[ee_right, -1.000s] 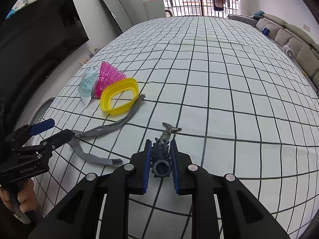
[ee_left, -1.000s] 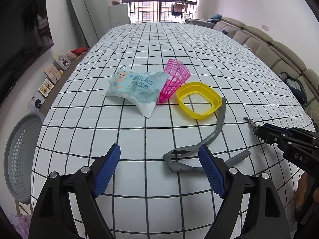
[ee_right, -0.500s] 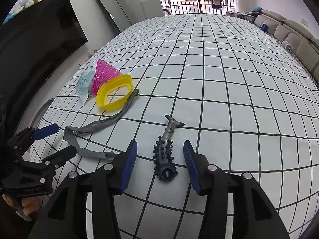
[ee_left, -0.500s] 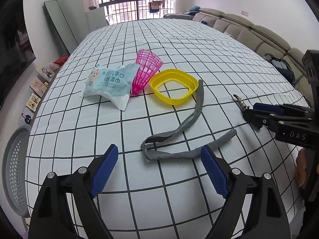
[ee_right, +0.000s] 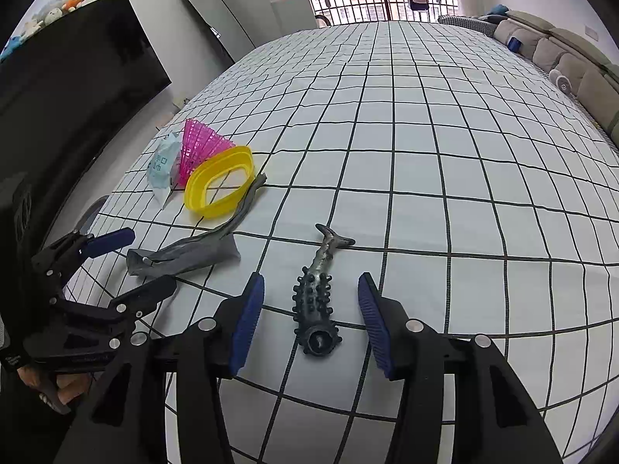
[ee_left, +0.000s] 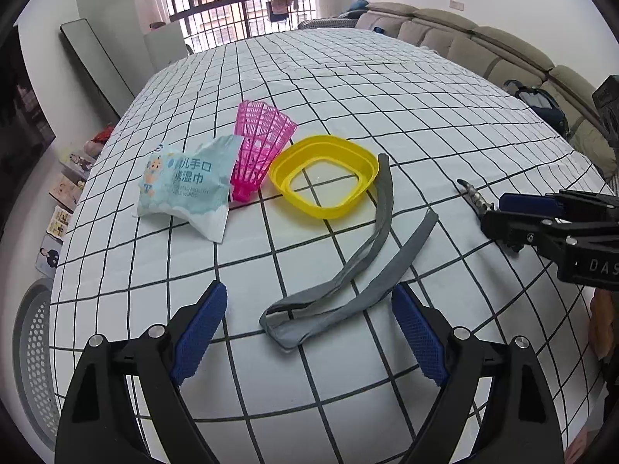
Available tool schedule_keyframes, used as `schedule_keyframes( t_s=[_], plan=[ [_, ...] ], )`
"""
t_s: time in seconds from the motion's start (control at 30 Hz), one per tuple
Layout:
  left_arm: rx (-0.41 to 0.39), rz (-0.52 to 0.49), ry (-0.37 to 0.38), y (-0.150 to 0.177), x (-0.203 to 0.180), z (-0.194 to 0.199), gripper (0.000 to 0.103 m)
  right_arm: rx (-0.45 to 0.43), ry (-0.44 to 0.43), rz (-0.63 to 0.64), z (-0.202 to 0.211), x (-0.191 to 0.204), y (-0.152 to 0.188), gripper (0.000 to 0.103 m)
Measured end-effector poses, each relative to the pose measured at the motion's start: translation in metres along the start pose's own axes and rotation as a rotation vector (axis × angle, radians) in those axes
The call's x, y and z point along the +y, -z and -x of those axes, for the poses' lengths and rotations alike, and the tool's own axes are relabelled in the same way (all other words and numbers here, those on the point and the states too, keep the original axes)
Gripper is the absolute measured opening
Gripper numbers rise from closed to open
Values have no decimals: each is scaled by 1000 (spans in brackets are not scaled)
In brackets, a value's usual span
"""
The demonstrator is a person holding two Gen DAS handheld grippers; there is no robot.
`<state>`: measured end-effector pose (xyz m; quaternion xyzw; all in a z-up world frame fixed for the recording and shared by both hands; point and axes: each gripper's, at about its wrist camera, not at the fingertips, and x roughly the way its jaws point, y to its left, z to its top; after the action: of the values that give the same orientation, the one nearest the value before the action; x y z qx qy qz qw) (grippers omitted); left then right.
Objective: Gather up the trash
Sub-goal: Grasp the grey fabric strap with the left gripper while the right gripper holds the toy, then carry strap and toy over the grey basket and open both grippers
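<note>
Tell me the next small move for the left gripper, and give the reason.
Probably ease the left gripper forward and down, then close on the grey strap. Its jaws stand wide open with the strap's looped end lying flat on the checked cloth between the fingertips, not yet touched. The right gripper is open too, its pads clear of the dark spiked toy lying between them.

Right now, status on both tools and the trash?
Left tool open over grey strap. Right tool just opened, pads clear of dark knobbed fish toy lying between them. Nothing blocking.
</note>
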<state>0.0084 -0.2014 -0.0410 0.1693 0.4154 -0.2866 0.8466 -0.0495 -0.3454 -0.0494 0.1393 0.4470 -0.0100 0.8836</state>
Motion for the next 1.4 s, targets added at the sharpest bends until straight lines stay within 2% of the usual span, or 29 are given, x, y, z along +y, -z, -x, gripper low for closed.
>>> schedule_keyframes(
  t_s=[0.1,0.13,0.2,0.27,0.3,0.33,0.47,0.63,0.77,0.93,1.03,1.07,1.4],
  plan=[
    [-1,4,20,-7,-1,-3,85,2,0,8,-1,1,0,49],
    [0,9,30,-10,-2,-4,82,2,-1,8,-1,1,0,49],
    [13,21,56,-13,-3,-10,72,1,0,7,0,1,0,49],
    [30,31,79,-13,-5,-15,57,0,0,2,0,-1,0,49],
    [28,29,78,-12,-7,-16,57,0,1,0,1,-2,1,49],
    [24,25,83,-12,-9,-16,51,0,2,-3,2,-3,1,49],
    [26,35,140,-12,-14,-13,16,3,1,-5,2,-5,2,49],
    [24,79,143,-8,-8,-7,9,7,-8,15,1,2,4,49],
    [-5,98,136,-4,-3,10,9,11,7,35,-1,9,5,49],
    [-57,135,131,-1,5,39,9,-4,96,62,-4,20,6,48],
    [-87,160,121,0,13,55,9,-3,141,92,-6,27,7,32],
    [-93,167,120,0,16,59,9,-1,152,99,-6,30,8,21],
    [-163,245,85,12,43,99,9,-10,82,83,9,52,11,21]
  ],
)
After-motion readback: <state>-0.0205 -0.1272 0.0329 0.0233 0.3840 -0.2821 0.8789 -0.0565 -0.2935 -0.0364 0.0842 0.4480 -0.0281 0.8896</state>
